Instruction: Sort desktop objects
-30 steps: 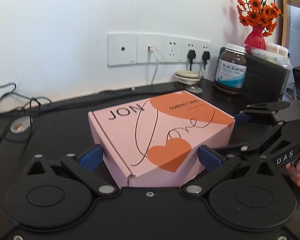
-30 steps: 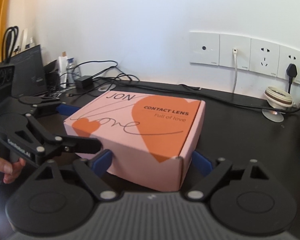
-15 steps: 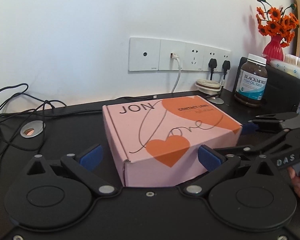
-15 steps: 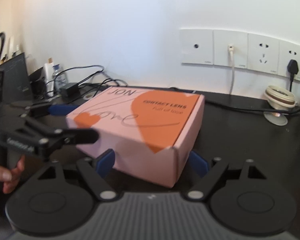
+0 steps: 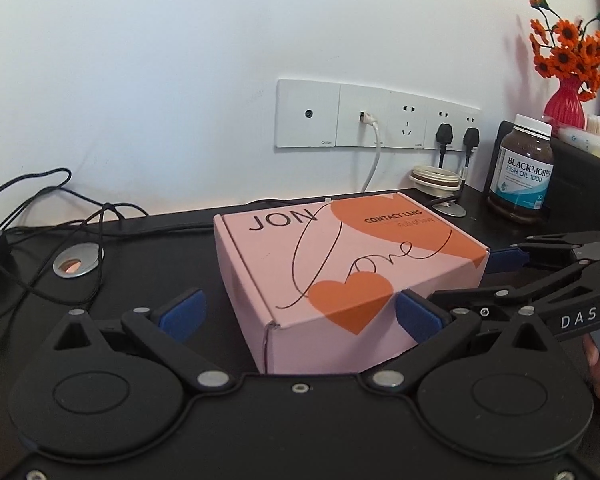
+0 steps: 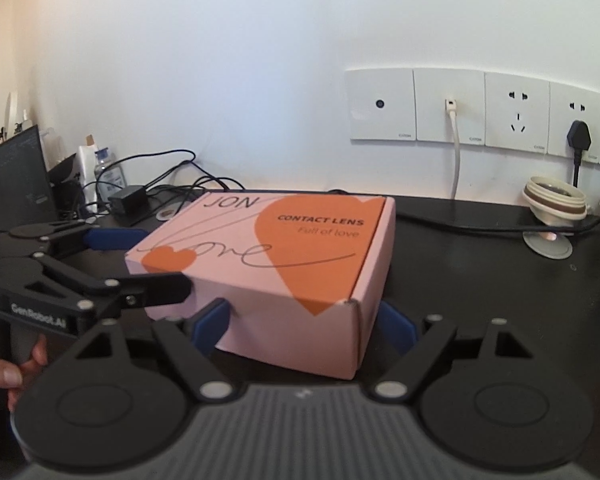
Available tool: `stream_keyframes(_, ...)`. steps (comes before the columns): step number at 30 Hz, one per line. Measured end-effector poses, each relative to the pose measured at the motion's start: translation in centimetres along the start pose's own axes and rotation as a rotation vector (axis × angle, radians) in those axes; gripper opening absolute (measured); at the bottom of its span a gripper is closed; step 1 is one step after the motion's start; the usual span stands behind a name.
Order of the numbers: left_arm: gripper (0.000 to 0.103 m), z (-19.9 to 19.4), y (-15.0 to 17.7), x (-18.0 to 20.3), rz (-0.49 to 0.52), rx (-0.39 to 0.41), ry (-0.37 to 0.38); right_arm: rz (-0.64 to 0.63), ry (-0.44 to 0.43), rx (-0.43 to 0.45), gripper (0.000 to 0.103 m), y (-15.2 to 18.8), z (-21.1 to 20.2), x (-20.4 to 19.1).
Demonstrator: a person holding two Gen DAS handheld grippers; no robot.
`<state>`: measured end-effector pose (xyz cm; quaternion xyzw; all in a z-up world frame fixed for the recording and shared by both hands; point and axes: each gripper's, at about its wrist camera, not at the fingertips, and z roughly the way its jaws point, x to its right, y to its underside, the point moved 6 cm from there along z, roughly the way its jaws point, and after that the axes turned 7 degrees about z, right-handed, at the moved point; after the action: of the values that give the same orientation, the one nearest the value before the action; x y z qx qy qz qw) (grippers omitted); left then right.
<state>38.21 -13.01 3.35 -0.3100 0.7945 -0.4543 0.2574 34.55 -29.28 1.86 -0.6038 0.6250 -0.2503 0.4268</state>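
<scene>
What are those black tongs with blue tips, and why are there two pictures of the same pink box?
A person holds one pair of tongs in each hand, and each pair carries a camera looking forward, so one picture comes from each. The left tongs and right tongs both stand open around corners of the pink contact lens box, which lies on the black desk. Neither squeezes it yet. Behind it stand a fish oil bottle, a red vase of orange flowers, cables and wall sockets.
</scene>
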Motion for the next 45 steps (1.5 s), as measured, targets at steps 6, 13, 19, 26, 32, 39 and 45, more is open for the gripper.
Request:
stream_keyframes(6,0.103,0.4,0.1,0.1,0.005,-0.022,-0.007,0.056,0.01,-0.019,0.082,0.2,0.2,0.9)
stream_keyframes(13,0.103,0.9,-0.1,-0.3,-0.022,-0.012,0.024,0.012,-0.003,0.001,0.08,0.2,0.2,0.0)
stream_keyframes(19,0.103,1.8,-0.2,-2.2,-0.13,-0.02,0.041,0.024,0.006,-0.011,0.08,0.0,1.0,0.0)
stream_keyframes(26,0.103,2.1,-0.4,-2.5,-0.132,-0.018,0.009,0.04,0.014,-0.014,0.08,-0.1,1.6,0.2)
stream_keyframes(32,0.103,2.6,-0.7,-2.9,-0.123,-0.02,-0.036,0.071,0.014,-0.017,0.08,-0.1,1.8,0.7)
stream_keyframes(39,0.103,2.2,-0.6,-2.5,-0.09,-0.017,-0.094,0.076,0.016,-0.017,0.084,0.1,1.9,0.7)
stream_keyframes(45,0.103,0.9,-1.2,-1.2,-0.028,0.005,-0.197,0.155,0.043,0.049,0.102,-0.3,0.5,2.0)
